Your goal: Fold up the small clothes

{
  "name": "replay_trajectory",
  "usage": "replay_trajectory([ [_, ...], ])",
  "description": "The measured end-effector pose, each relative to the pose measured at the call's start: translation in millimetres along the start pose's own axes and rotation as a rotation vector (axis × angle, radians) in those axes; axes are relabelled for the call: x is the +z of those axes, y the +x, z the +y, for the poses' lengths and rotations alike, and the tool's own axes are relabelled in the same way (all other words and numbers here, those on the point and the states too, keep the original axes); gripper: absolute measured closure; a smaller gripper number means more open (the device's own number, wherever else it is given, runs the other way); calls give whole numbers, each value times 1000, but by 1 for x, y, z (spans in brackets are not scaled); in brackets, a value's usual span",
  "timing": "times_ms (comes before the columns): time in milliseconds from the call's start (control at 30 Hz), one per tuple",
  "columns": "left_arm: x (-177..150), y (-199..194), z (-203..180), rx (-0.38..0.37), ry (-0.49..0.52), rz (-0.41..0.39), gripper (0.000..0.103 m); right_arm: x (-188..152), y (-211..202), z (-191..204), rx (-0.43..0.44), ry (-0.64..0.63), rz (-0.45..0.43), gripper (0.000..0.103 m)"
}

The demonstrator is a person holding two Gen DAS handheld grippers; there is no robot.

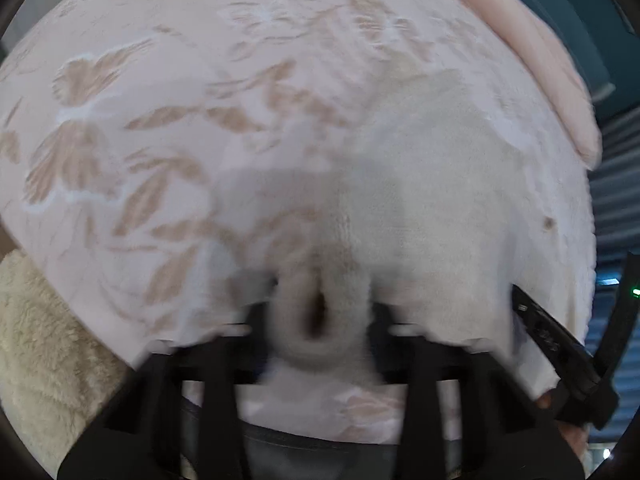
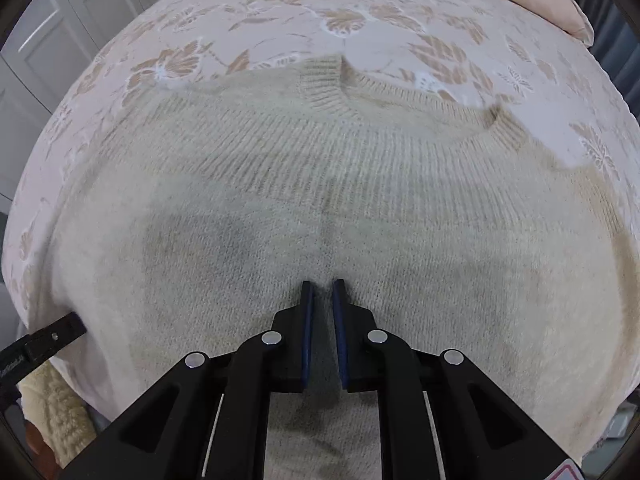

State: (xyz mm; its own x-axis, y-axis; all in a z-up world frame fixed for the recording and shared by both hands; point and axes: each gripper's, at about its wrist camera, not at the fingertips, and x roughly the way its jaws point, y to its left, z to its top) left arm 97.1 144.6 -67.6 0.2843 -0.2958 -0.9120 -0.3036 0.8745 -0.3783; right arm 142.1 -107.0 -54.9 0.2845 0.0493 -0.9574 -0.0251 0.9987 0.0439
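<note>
1. Two grippers work on one cream knitted sweater (image 2: 320,184), which lies spread flat on a pale floral bedspread (image 2: 280,12), its ribbed neckline at the far edge.
2. The right gripper (image 2: 322,292) hangs over the sweater's middle, its blue-padded fingers (image 2: 307,320) set narrow with a slim gap; whether they pinch any knit cannot be told.
3. The left gripper (image 1: 318,316) holds a bunched, rolled fold of the sweater (image 1: 432,208) between its fingers; that view is blurred.
4. Beyond the sweater's neckline, a peach quilt (image 2: 552,4) lies along the bedspread's far edge.
5. A fluffy cream blanket (image 1: 44,340) sits beside the bedspread's near-left edge.
6. White panelled cupboard doors (image 2: 68,28) stand left of the bedspread.
</note>
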Motion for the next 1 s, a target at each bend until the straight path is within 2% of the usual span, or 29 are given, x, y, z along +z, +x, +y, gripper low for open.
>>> replay_trajectory([
  [33,-1,-8,-5,-3,6,-18,89,-1,-6,-5,23,19,-12,91],
  [67,-1,-16,-11,-13,22,-36,90,-7,-14,-10,46,45,-25,85],
  [100,-3,-31,-22,-24,56,-72,91,-10,-22,-17,75,78,-42,78],
  [133,-5,-40,-30,-24,83,-95,91,-17,-34,-27,104,124,-69,65],
  [167,-8,-61,-51,-40,145,-143,91,-25,-46,-39,120,158,-100,63],
  [233,-16,-89,-90,-88,235,-188,91,-42,-70,-66,149,214,-149,63],
  [367,-46,-118,-183,-163,467,-236,91,-76,-107,-128,185,340,-220,63],
  [433,-66,-115,-225,-189,569,-227,91,-95,-125,-159,173,399,-261,61],
  [500,-93,-94,-264,-195,662,-181,89,-115,-139,-190,146,454,-292,57],
  [533,-109,-72,-283,-177,707,-131,87,-122,-141,-199,138,470,-297,55],
  [567,-121,-57,-289,-165,728,-94,79,-131,-142,-212,133,491,-298,54],
  [600,-136,-34,-294,-141,753,-39,71,-136,-141,-220,132,503,-294,54],
  [667,-153,-8,-293,-101,759,29,66,-150,-138,-237,143,541,-269,53],
  [733,-168,2,-274,-115,743,82,60,-159,-137,-242,173,554,-266,51],
  [767,-172,0,-264,-117,739,91,49,-162,-137,-242,188,550,-268,46],
  [800,-173,-1,-256,-106,735,87,36,-165,-139,-240,197,544,-269,43],
  [867,-171,-9,-230,-59,713,38,28,-163,-138,-230,240,525,-263,38],
  [933,-160,-11,-203,7,670,-3,26,-150,-132,-217,316,497,-252,32],
  [1000,-143,-7,-180,49,586,-2,26,-135,-123,-202,358,469,-240,27],
])
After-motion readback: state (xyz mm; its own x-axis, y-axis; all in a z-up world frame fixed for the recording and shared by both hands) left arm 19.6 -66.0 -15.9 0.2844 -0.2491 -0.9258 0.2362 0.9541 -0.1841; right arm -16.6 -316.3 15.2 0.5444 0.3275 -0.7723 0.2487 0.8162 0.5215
